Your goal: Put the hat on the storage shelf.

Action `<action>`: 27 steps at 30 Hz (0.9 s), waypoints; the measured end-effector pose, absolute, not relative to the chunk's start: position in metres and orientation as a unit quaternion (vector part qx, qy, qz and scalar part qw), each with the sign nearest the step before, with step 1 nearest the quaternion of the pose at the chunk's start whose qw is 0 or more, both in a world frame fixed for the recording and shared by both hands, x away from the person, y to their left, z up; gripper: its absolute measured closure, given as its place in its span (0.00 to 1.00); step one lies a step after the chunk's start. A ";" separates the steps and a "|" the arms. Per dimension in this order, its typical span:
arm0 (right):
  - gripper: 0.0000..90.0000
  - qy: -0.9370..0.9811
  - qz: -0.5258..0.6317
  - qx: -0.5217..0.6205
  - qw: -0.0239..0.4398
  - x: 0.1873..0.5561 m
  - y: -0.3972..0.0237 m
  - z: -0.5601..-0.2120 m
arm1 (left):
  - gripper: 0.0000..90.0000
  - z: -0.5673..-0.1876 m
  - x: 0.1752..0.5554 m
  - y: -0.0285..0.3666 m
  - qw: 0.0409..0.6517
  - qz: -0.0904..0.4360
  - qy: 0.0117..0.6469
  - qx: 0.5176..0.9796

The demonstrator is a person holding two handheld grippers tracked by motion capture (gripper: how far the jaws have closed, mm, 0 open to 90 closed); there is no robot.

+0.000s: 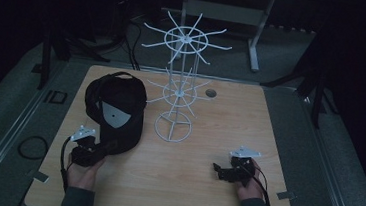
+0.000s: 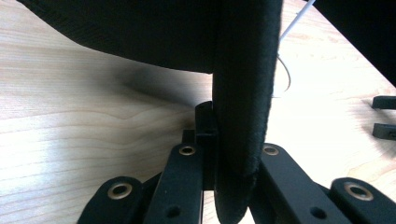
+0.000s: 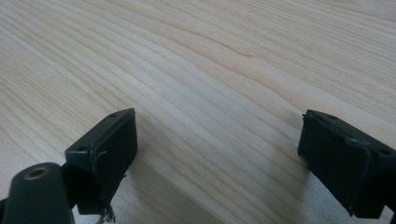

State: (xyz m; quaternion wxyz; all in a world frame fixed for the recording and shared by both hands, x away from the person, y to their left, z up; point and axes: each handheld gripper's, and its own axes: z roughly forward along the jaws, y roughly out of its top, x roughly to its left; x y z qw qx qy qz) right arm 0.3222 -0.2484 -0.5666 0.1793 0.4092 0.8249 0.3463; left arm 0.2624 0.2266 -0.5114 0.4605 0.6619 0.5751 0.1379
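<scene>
A black cap [image 1: 115,109] with a grey patch lies on the left part of the wooden table [image 1: 203,195]. My left gripper [image 1: 100,149] is shut on the cap's brim at its near edge. In the left gripper view the black brim [image 2: 243,107] stands on edge, pinched between the two jaws. A white wire rack [image 1: 178,82] with two tiers of hooks stands upright at mid-table, just right of the cap. My right gripper [image 1: 217,170] rests low at the near right, open, its jaws wide apart over bare wood [image 3: 219,84] with nothing between them.
A small round hole [image 1: 210,93] sits in the table behind the rack. Grey floor surrounds the table, with a coiled cable [image 1: 32,146] at the left and dark stands and a white frame at the back.
</scene>
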 end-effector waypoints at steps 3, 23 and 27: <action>0.13 0.825 0.346 0.409 0.179 0.322 -0.248 -0.567 | 0.96 -0.510 0.262 0.228 0.461 0.142 0.576 0.660; 0.13 0.825 0.346 0.409 0.179 0.322 -0.248 -0.567 | 0.96 -0.491 0.263 0.236 0.470 0.180 0.568 0.651; 0.13 0.825 0.346 0.410 0.179 0.322 -0.248 -0.567 | 0.96 -0.488 0.263 0.236 0.469 0.186 0.566 0.652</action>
